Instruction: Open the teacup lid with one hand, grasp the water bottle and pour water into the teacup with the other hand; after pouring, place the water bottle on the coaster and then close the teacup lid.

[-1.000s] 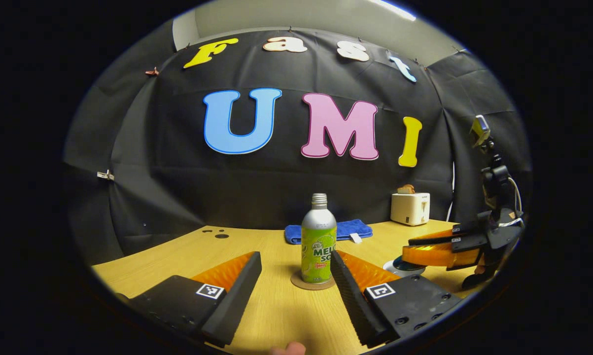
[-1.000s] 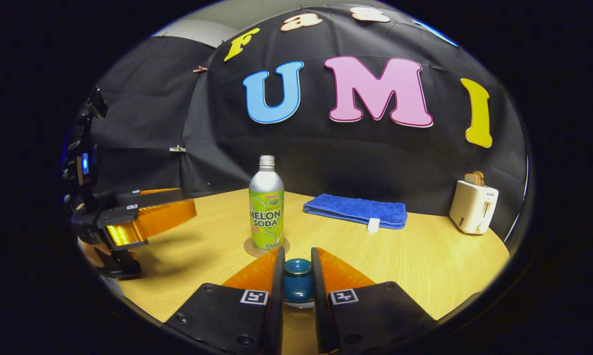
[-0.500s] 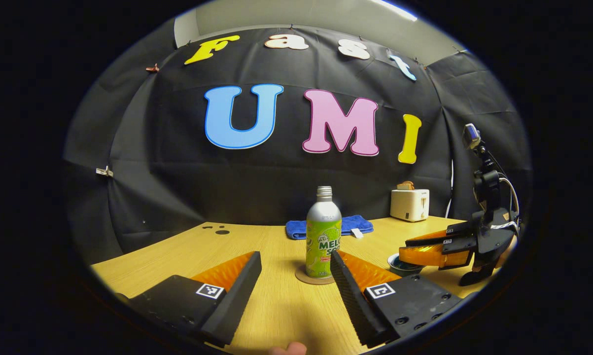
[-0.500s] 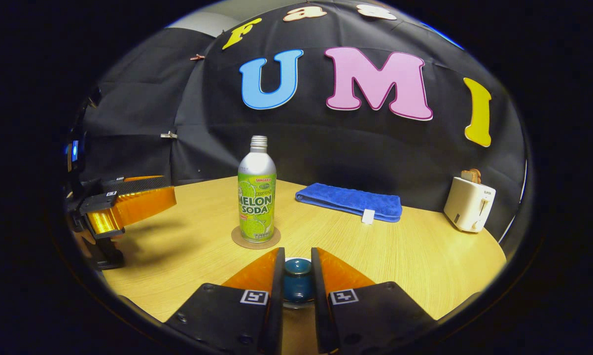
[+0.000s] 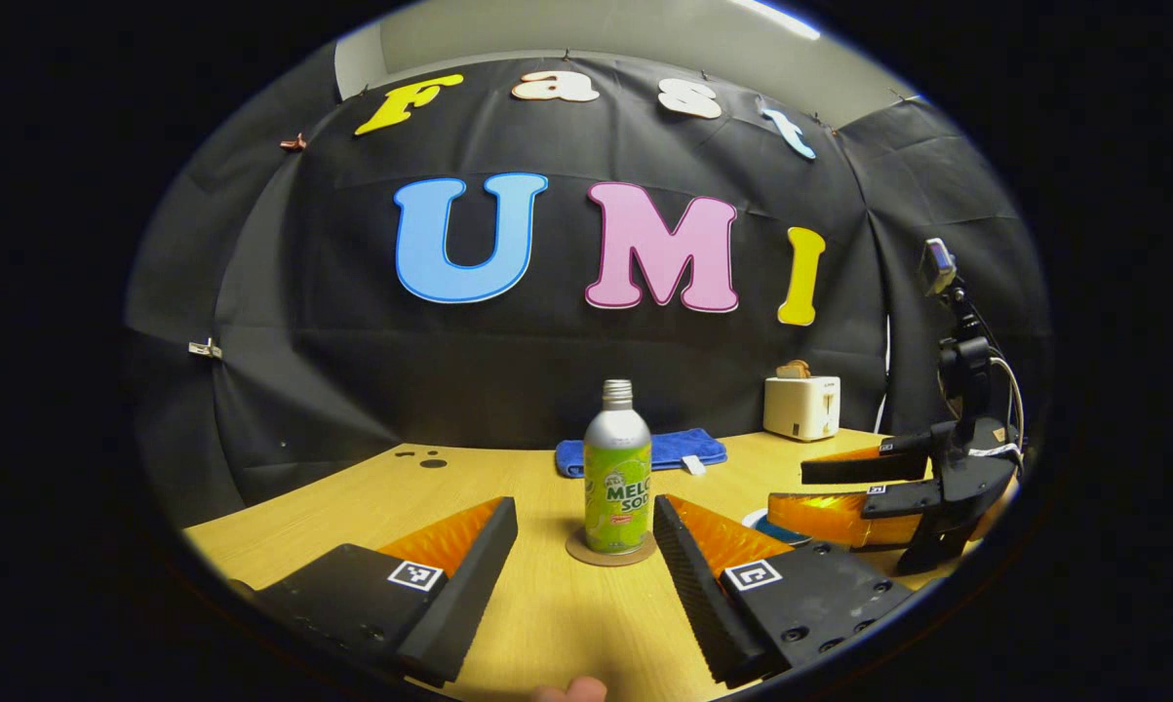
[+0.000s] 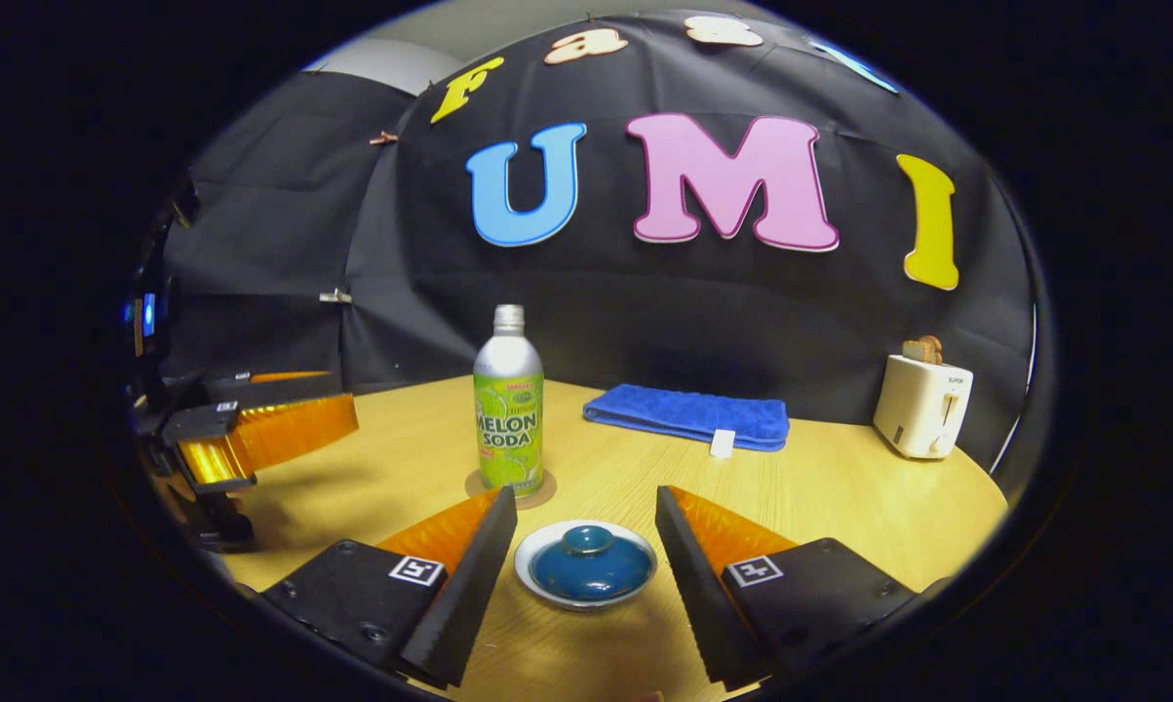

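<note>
Black cloth walls close off the booth behind a light wooden table point(image 5: 547, 624).

Left gripper view: we find the left gripper point(image 5: 586, 546) released, its fingers spread wide and apart from everything. Ahead of it the silver water bottle with a green label point(image 5: 617, 470) stands upright on a round brown coaster point(image 5: 609, 554), toward the table's middle. We judge this placement as the pouring step completed. Toward the right edge, the right gripper point(image 5: 815, 492) hangs with its fingers parted above a blue rim.

Right gripper view: the right gripper point(image 6: 586, 546) is released, its fingers either side of the blue domed teacup lid point(image 6: 587, 564) without touching it. The lid sits level on the white-rimmed teacup point(image 6: 526, 570), near the front edge. We judge the cup closed and the task essentially finished. A folded blue towel point(image 6: 688, 416) and a white toaster point(image 6: 922, 407) stand along the far edge, uninvolved.
</note>
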The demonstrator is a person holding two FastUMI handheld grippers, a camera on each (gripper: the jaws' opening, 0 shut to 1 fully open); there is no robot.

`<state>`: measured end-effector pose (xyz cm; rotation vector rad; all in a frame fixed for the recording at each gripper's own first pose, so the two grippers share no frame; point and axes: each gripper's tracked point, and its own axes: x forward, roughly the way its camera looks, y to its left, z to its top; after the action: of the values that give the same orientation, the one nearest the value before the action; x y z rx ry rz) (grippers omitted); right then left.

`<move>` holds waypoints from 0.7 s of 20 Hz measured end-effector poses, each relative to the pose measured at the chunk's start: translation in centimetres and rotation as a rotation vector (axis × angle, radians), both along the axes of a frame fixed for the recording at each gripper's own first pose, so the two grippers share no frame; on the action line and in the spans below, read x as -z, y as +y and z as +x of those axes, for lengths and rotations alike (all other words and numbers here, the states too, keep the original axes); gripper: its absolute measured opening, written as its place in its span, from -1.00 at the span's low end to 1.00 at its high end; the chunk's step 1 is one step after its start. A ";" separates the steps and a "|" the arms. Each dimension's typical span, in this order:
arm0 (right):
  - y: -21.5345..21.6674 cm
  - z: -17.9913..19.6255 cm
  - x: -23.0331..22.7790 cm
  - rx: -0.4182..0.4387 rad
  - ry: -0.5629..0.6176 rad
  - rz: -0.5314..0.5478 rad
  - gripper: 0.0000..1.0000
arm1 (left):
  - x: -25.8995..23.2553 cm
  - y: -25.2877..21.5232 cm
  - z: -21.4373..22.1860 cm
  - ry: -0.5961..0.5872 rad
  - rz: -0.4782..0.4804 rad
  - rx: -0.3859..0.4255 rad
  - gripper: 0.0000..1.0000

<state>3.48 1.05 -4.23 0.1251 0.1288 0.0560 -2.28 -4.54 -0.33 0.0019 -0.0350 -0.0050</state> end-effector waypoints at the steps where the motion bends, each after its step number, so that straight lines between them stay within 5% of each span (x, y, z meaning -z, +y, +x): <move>1: -0.6 -0.6 -0.7 0.008 -0.020 0.006 0.82 | -0.3 -0.6 -0.3 -0.001 -0.006 -0.003 0.79; 14: -8.3 -9.6 -3.1 0.122 -0.083 0.022 0.82 | -0.7 -7.0 -2.4 0.030 -0.006 0.002 0.79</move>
<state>-6.08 -7.20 -1.08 0.1519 0.0380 -0.0591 -4.72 -11.54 0.36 -0.0039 -0.0046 -0.0068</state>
